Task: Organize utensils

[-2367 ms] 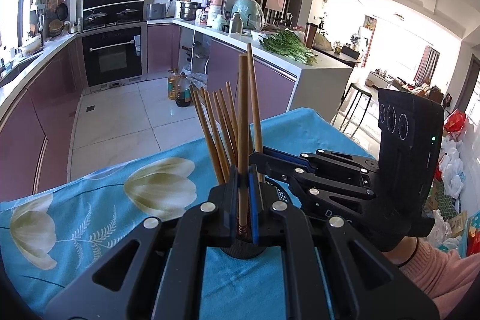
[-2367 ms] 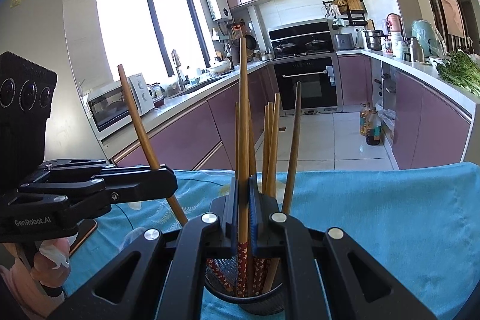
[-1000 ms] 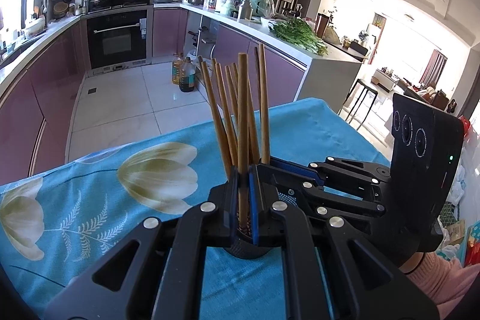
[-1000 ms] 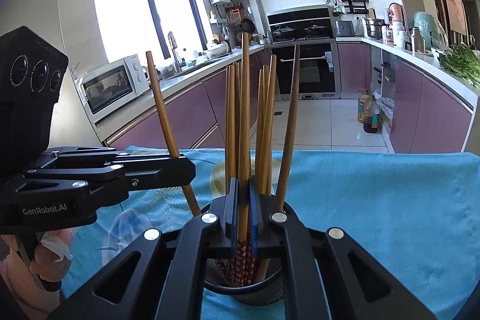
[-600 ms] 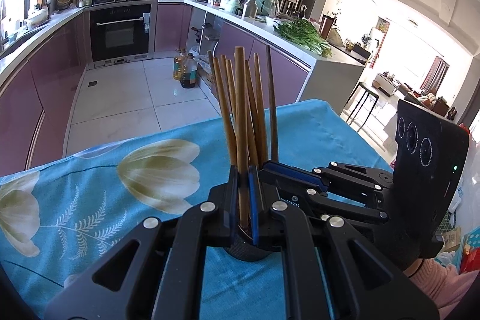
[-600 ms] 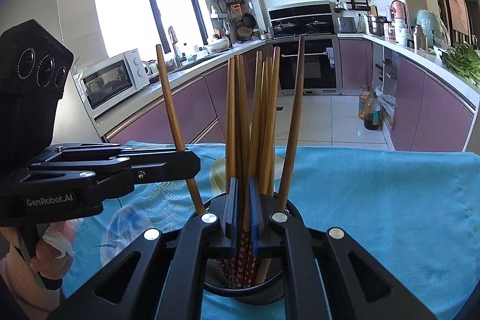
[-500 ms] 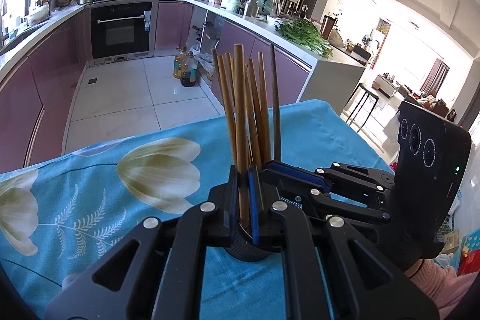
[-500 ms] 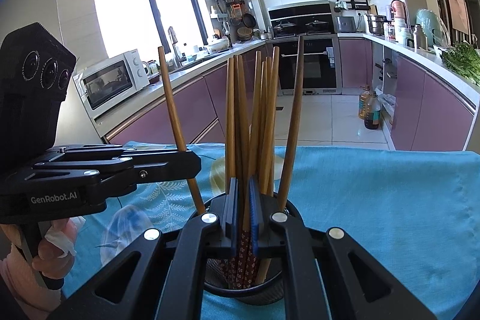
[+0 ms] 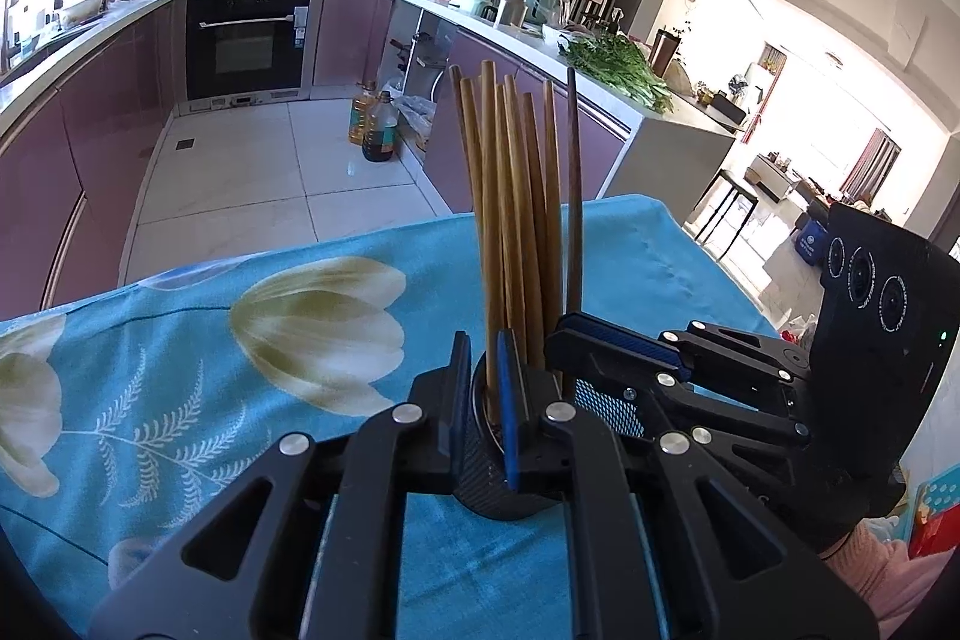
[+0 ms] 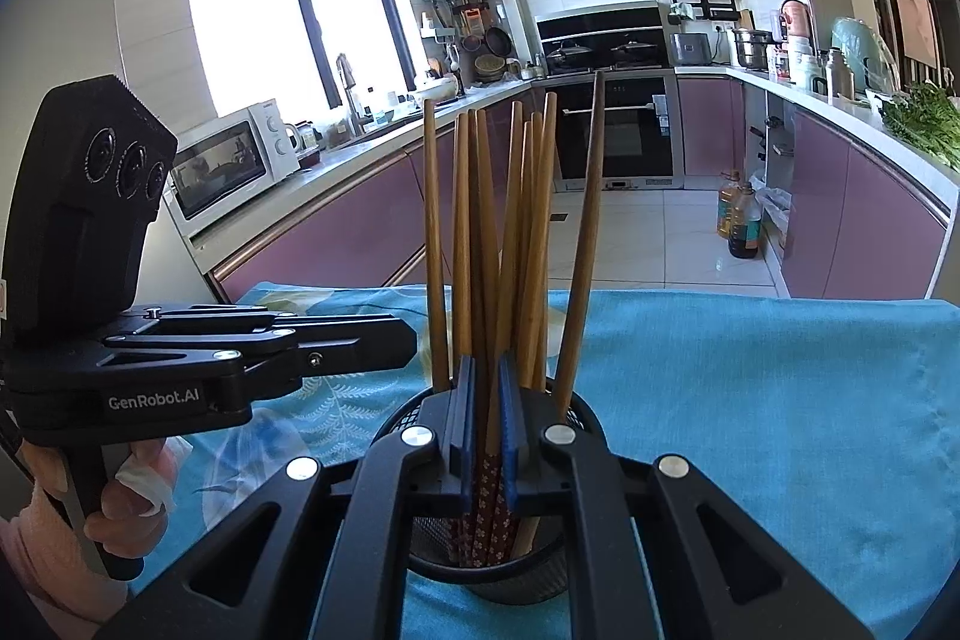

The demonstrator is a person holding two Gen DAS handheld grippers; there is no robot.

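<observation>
A black mesh holder (image 10: 498,568) stands on the blue floral tablecloth (image 9: 180,400) with several wooden chopsticks (image 10: 516,244) upright in it; the holder also shows in the left wrist view (image 9: 492,484). My left gripper (image 9: 480,388) sits just over the holder's rim, its jaws slightly apart with a chopstick (image 9: 489,220) loose between them. My right gripper (image 10: 483,418) is at the holder's near rim, jaws slightly apart around a chopstick (image 10: 492,280) that stands in the holder. Each gripper shows in the other's view.
The table's far edge drops to a tiled kitchen floor (image 9: 240,172). Purple cabinets (image 10: 360,232), an oven (image 9: 246,40) and oil bottles (image 9: 375,130) are beyond. A counter with greens (image 9: 618,64) is at the right.
Both grippers' jaws have opened a little and let their chopsticks go. The two chopsticks have dropped into the holder and now stand with the others.
</observation>
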